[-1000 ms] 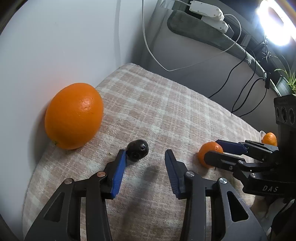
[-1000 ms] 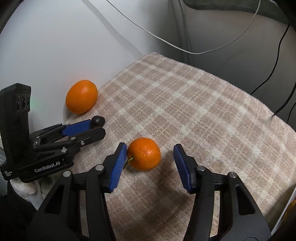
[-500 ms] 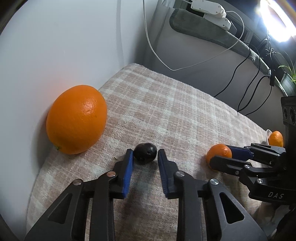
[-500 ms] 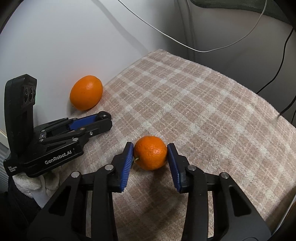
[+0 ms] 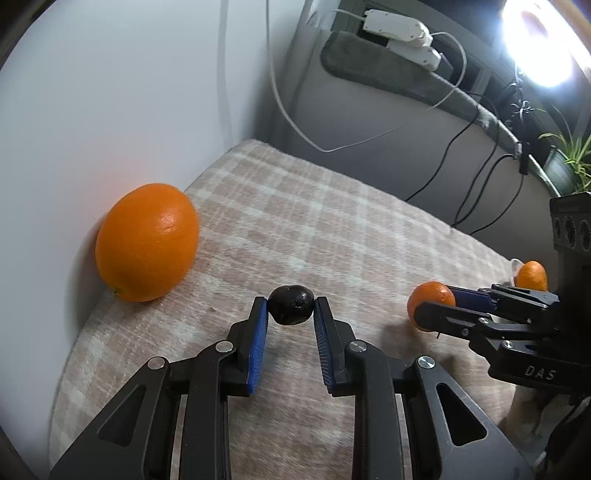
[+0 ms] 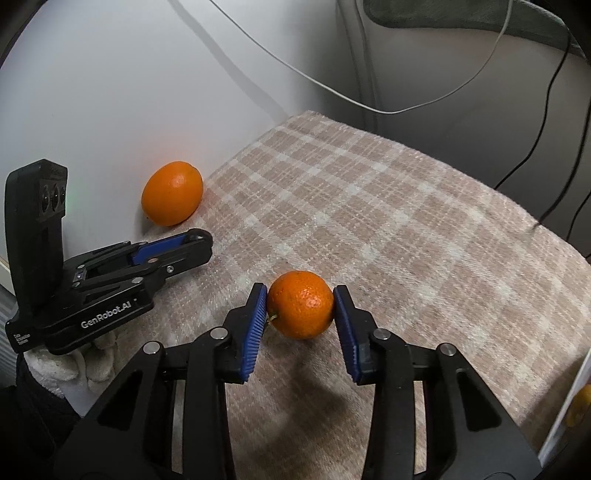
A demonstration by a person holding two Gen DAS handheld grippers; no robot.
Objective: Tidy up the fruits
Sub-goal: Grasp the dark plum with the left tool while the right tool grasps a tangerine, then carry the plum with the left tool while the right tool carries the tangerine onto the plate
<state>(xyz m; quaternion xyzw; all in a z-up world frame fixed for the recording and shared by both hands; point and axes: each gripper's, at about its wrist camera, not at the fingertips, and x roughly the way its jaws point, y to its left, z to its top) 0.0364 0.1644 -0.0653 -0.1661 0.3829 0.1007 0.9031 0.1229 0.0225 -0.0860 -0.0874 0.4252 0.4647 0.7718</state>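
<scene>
My left gripper (image 5: 291,305) is shut on a small dark round fruit (image 5: 291,304), held at its fingertips just above the plaid cloth (image 5: 332,229). My right gripper (image 6: 300,303) is shut on a small mandarin (image 6: 301,304); that mandarin also shows in the left wrist view (image 5: 430,295). A large orange (image 5: 147,242) rests against the white wall at the left, also seen in the right wrist view (image 6: 172,192). The left gripper shows in the right wrist view (image 6: 192,243) with the dark fruit hidden.
Another small mandarin (image 5: 531,275) lies at the cloth's right edge. Cables (image 5: 461,177) hang down the grey back panel. A power strip (image 5: 399,27) sits up high, a bright lamp (image 5: 539,44) and a plant (image 5: 569,158) at the right.
Both grippers closed from open onto their fruits: the left on the dark fruit, the right on the mandarin. Both have since risen slightly with the fruits.
</scene>
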